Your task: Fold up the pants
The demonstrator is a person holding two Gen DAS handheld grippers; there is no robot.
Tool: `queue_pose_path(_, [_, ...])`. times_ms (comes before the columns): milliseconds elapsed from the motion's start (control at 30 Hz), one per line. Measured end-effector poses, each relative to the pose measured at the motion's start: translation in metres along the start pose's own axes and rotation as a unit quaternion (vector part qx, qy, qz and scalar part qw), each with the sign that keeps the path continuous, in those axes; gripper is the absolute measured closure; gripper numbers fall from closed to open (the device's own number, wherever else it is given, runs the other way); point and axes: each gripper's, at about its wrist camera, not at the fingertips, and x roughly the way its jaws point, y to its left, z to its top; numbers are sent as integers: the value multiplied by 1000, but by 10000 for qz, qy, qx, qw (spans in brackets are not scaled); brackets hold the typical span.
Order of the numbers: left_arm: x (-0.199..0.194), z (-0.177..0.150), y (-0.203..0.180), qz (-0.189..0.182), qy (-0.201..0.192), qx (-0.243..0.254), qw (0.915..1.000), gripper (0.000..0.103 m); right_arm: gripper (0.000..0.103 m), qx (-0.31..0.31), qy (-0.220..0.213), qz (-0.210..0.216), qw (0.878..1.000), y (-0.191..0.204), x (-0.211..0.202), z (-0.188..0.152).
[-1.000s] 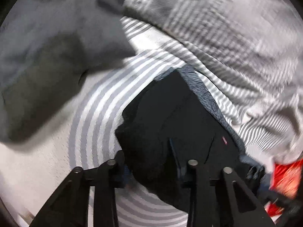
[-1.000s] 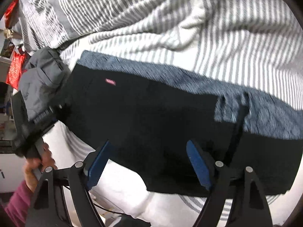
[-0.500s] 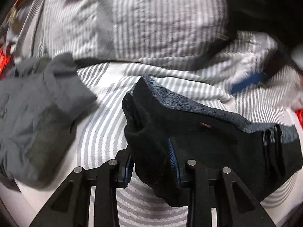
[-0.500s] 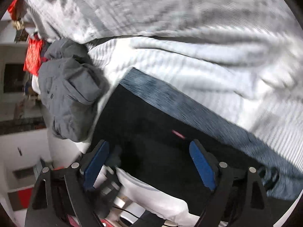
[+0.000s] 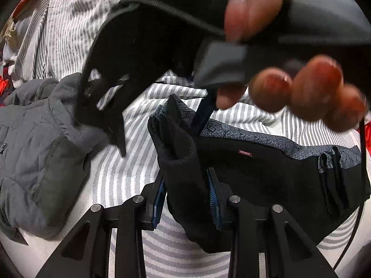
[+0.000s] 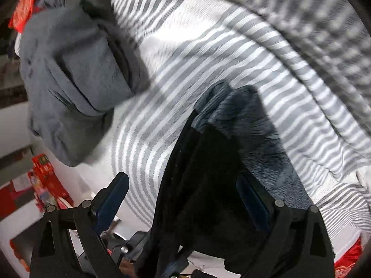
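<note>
The black pants, with a grey patterned waistband and a small red label, lie folded on the striped bed. My left gripper is shut on a bunched end of the pants. In the left wrist view the right gripper's body and the person's hand fill the upper right, just above the waistband. In the right wrist view my right gripper is open, its blue pads wide apart, with the pants lying between and under the fingers.
A grey padded jacket lies to the left of the pants on the grey-and-white striped sheet; it also shows in the right wrist view. Red items sit beyond the bed's edge.
The right gripper and hand swung in over the waistband, close to the left camera. The left gripper stayed shut on the pants' end. The right gripper stayed open.
</note>
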Motion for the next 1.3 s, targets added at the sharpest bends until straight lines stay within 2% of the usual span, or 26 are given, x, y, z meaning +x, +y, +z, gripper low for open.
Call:
queue_pose_path(33, [-1, -1, 1, -9, 11, -25, 10000, 68, 45, 10, 43, -96, 9999, 0, 2, -1])
queue_pose_path(67, [-2, -2, 2, -18, 19, -50, 10000, 68, 72, 1, 38, -161, 9999, -1, 3, -2])
queue_pose_path(100, [-4, -3, 4, -83, 0, -72, 9999, 68, 77, 28, 19, -45, 10000, -3, 2, -4])
queue_pose_path(267, [-25, 1, -12, -212, -199, 177, 9994, 68, 83, 89, -440, 502, 9977, -24, -23, -31])
queue_pose_path(400, [-41, 8, -28, -286, -328, 306, 9986, 68, 84, 335, -863, 1068, 9900, -46, -49, -59])
queue_pose_path(500, [-54, 11, -40, -280, -406, 457, 9977, 68, 88, 437, -1272, 1529, 9790, -64, -72, -85])
queue_pose_path(567, [-62, 14, -49, -258, -425, 554, 9972, 68, 92, 506, -1609, 1946, 9663, -77, -90, -106])
queue_pose_path(667, [-68, 15, -59, -271, -417, 624, 9968, 68, 95, 585, -1829, 2197, 9565, -99, -106, -133])
queue_pose_path(767, [-62, 15, -71, -113, -363, 869, 9955, 68, 95, 610, -1804, 2156, 9577, -117, -108, -147])
queue_pose_path(833, [-57, 11, -73, -58, -269, 871, 9958, 68, 91, 522, -1726, 2038, 9623, -116, -106, -147])
queue_pose_path(867, [-55, 11, -73, -30, -246, 880, 9958, 68, 84, 494, -1669, 1978, 9647, -114, -106, -145])
queue_pose_path(900, [-53, 10, -74, 11, -236, 934, 9953, 68, 66, 473, -1655, 1891, 9668, -111, -105, -143])
queue_pose_path(933, [-53, 9, -75, 32, -244, 992, 9948, 68, 54, 430, -1699, 1731, 9692, -109, -107, -140])
queue_pose_path(967, [-52, 9, -77, 32, -256, 1027, 9944, 68, 28, 398, -1736, 1625, 9705, -106, -109, -135])
queue_pose_path(1000, [-52, 9, -80, 28, -271, 1063, 9940, 68, 17, 366, -1778, 1569, 9708, -103, -110, -133])
queue_pose_path(1067, [-54, 8, -84, 2, -316, 1100, 9934, 68, 17, 341, -1703, 1385, 9750, -95, -106, -115])
queue_pose_path(1200, [-57, 9, -85, -90, -386, 1041, 9938, 68, 17, 566, -1156, 884, 9877, -89, -80, -81])
queue_pose_path(1233, [-57, 9, -84, -116, -399, 1010, 9940, 68, 18, 572, -1088, 918, 9882, -89, -75, -78])
queue_pose_path(1267, [-56, 9, -82, -132, -405, 975, 9943, 68, 25, 573, -1025, 1018, 9878, -87, -70, -74])
queue_pose_path(1300, [-56, 9, -81, -144, -405, 947, 9946, 68, 40, 582, -940, 1125, 9875, -86, -64, -71])
